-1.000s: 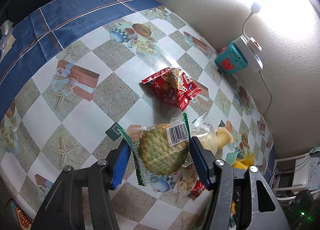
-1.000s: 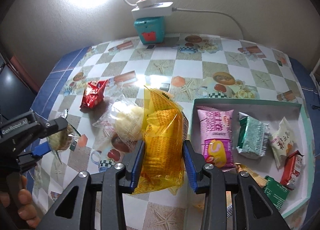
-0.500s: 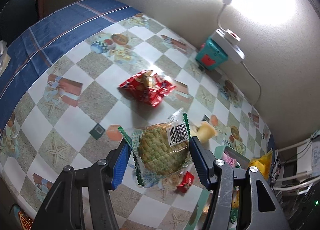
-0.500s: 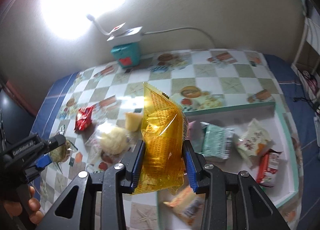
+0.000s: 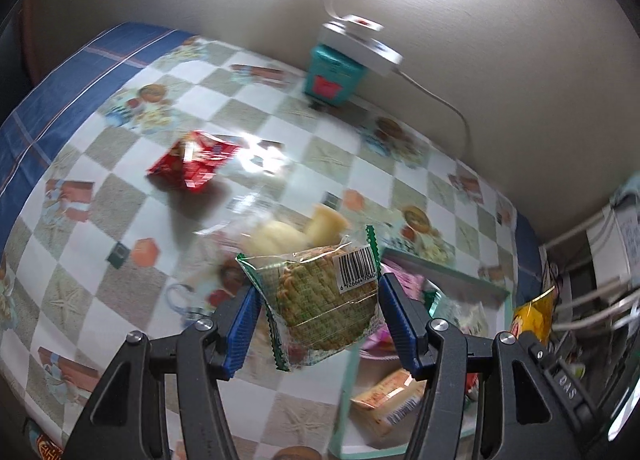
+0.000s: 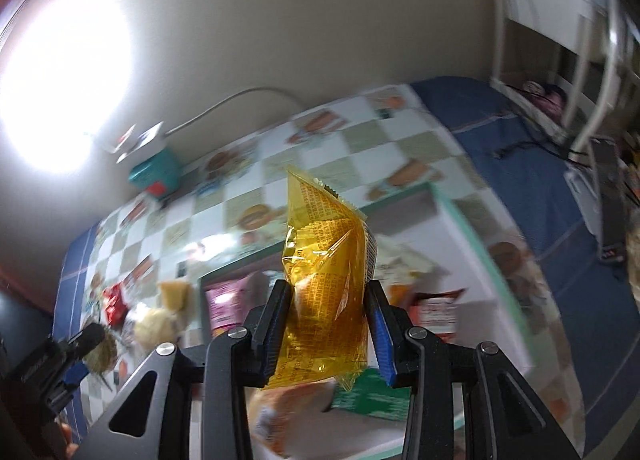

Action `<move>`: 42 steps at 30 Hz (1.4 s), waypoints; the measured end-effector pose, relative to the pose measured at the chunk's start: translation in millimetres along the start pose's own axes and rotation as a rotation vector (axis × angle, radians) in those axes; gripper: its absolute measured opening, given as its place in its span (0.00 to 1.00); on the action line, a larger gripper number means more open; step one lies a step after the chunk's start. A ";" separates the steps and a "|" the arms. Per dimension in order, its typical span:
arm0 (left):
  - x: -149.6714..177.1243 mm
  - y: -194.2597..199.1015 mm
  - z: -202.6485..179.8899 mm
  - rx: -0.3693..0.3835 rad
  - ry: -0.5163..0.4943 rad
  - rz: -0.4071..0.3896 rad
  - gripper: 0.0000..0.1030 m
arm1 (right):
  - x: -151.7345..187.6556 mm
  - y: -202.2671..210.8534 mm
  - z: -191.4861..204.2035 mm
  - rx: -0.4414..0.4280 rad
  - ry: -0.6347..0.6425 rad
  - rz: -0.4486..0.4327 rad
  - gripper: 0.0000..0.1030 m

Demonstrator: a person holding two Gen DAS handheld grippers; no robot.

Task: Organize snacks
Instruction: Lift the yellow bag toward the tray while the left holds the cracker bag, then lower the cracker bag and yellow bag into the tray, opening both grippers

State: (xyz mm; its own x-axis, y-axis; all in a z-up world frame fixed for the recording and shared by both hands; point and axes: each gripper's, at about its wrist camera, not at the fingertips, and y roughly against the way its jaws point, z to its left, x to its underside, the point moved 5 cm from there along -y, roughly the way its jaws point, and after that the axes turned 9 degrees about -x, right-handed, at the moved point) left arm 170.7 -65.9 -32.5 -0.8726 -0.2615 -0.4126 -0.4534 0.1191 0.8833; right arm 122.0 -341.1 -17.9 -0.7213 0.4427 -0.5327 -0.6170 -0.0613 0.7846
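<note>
My left tongs [image 5: 318, 322] clench a biscuit pack [image 5: 320, 300] beside the tray [image 5: 448, 280], my right tongs [image 6: 326, 324] grip a yellow packet [image 6: 324, 280] above it: mid-carry, so next I judge each needs lowering inside and releasing.

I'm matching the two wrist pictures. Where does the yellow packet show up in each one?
Left wrist: the yellow packet is small at the right edge, beyond the tray.
Right wrist: it fills the centre, clamped upright in the right gripper.
Shared landmark: the teal box by the wall.
</note>
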 end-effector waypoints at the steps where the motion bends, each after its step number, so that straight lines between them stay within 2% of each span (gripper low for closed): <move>1: 2.3 0.6 -7.3 0.005 -0.018 0.000 0.59 | -1.4 1.6 -6.9 0.010 -0.013 -0.004 0.40; 11: 25.9 -8.8 -86.3 0.038 -0.202 0.009 0.59 | -13.4 3.6 -64.0 0.102 -0.102 -0.014 0.40; 20: 51.0 -25.6 -140.7 0.052 -0.392 0.020 0.59 | -11.5 -23.3 -74.0 0.120 -0.105 0.022 0.40; 29: 57.3 -52.4 -150.2 0.048 -0.417 0.044 0.60 | -7.3 -43.4 -77.1 0.127 -0.099 0.047 0.40; 42: 60.0 -64.9 -153.1 0.057 -0.416 0.064 0.60 | -7.9 -46.1 -72.3 0.132 -0.078 0.060 0.40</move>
State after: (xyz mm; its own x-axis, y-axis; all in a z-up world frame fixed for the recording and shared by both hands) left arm 175.6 -236.0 -80.5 -0.8928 0.1557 -0.4226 -0.3955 0.1781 0.9010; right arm 133.4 -406.4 -72.9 -0.7259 0.5099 -0.4615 -0.5233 0.0259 0.8517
